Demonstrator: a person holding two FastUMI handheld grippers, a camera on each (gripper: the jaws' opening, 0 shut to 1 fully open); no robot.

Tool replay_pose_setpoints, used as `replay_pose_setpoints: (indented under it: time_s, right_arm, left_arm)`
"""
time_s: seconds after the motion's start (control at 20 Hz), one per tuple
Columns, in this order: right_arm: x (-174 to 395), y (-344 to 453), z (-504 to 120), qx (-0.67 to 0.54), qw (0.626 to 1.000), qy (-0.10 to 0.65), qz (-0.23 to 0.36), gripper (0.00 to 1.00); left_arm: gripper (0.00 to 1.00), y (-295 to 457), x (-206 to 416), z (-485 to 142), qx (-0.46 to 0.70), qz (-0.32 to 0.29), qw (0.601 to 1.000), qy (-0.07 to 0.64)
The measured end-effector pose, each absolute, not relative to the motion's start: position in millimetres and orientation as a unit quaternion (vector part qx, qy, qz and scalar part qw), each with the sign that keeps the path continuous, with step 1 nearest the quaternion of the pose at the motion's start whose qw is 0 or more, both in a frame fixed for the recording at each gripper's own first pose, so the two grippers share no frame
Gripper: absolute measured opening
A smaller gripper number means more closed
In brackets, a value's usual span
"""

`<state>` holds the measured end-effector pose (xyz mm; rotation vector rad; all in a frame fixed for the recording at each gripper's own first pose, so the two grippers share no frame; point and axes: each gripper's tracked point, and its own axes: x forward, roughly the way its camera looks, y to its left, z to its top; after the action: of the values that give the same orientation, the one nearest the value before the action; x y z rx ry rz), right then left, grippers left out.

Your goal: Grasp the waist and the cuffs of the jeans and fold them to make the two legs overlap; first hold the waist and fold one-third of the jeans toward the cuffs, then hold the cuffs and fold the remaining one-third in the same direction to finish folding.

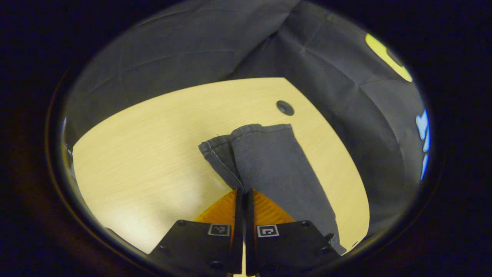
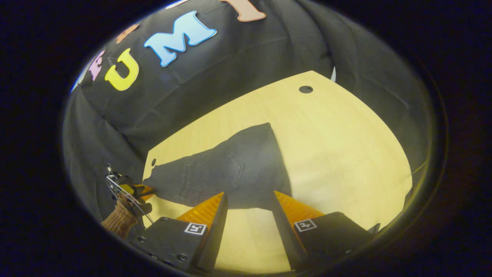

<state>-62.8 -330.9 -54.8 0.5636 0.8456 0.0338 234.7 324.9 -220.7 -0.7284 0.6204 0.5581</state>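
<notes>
Jeans (image 2: 230, 173) on table (image 1: 153, 146), legs overlapped, thirds unfolded; left gripper (image 1: 243, 192) pinching cuff end, right gripper (image 2: 249, 200) spread at waist.

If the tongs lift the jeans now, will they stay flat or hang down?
The jeans are probably floppy: the cloth lies limp on the table. The cuffs would likely sag. Dense denim is probably rather heavy, so it should not slide easily.

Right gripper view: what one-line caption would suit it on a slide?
Right gripper, jaws open, at the waist of dark jeans on a pale wooden table; the left gripper meets the far end.
</notes>
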Motion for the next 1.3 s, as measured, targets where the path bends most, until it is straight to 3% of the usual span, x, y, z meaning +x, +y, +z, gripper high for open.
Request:
replay_pose_setpoints:
  time_s: [0.15,0.25,0.45,0.6,0.7,0.75,0.8,0.85,0.95,1.0,1.1,1.15,1.25,1.3]
  right_arm:
    - [-65,-341,-53,0.283,0.872,0.399,0.007,0.68]
    - [-70,-347,-55,0.286,0.872,0.398,0.003,0.68]
    - [-84,-363,-62,0.294,0.868,0.4,-0.011,0.68]
    - [-98,-380,-65,0.322,0.861,0.393,-0.034,0.68]
    - [-111,-396,-68,0.335,0.856,0.39,-0.051,0.68]
    - [-118,-404,-69,0.338,0.854,0.391,-0.058,0.68]
    - [-123,-411,-71,0.337,0.854,0.391,-0.064,0.68]
    - [-127,-418,-70,0.336,0.856,0.388,-0.07,0.68]
    - [-133,-430,-73,0.334,0.857,0.384,-0.078,0.68]
    - [-137,-431,-73,0.336,0.856,0.385,-0.076,0.68]
    - [-136,-436,-74,0.336,0.858,0.382,-0.072,0.68]
    - [-134,-438,-75,0.334,0.859,0.382,-0.07,0.68]
    - [-125,-442,-71,0.333,0.862,0.376,-0.063,0.68]
    - [-121,-446,-66,0.33,0.867,0.368,-0.062,0.68]
  left_arm:
    - [0.11,295,231,-167,-0.29,0.228,0.892,0.261]
    - [0.12,251,226,-120,-0.225,0.172,0.931,0.229]
    - [0.11,94,167,-52,0.002,-0.027,0.986,0.163]
    - [0.11,-10,100,-102,0.141,-0.151,0.962,0.177]
    - [0.1,-16,48,-199,0.217,-0.163,0.91,0.313]
    - [0.11,-1,29,-217,0.261,-0.146,0.895,0.332]
    - [0.12,-1,26,-202,0.294,-0.157,0.903,0.271]
    - [0.06,11,19,-198,0.304,-0.154,0.903,0.259]
    - [0.11,-1,-4,-196,0.288,-0.158,0.906,0.266]
    - [0.11,30,33,-202,0.275,-0.161,0.909,0.27]
    - [0.18,26,4,-184,0.23,-0.173,0.916,0.281]
    - [0.35,19,-3,-170,0.193,-0.178,0.924,0.277]
    - [0.87,8,-17,-130,0.139,-0.194,0.938,0.253]
    - [0.98,14,-22,-106,0.133,-0.187,0.945,0.232]
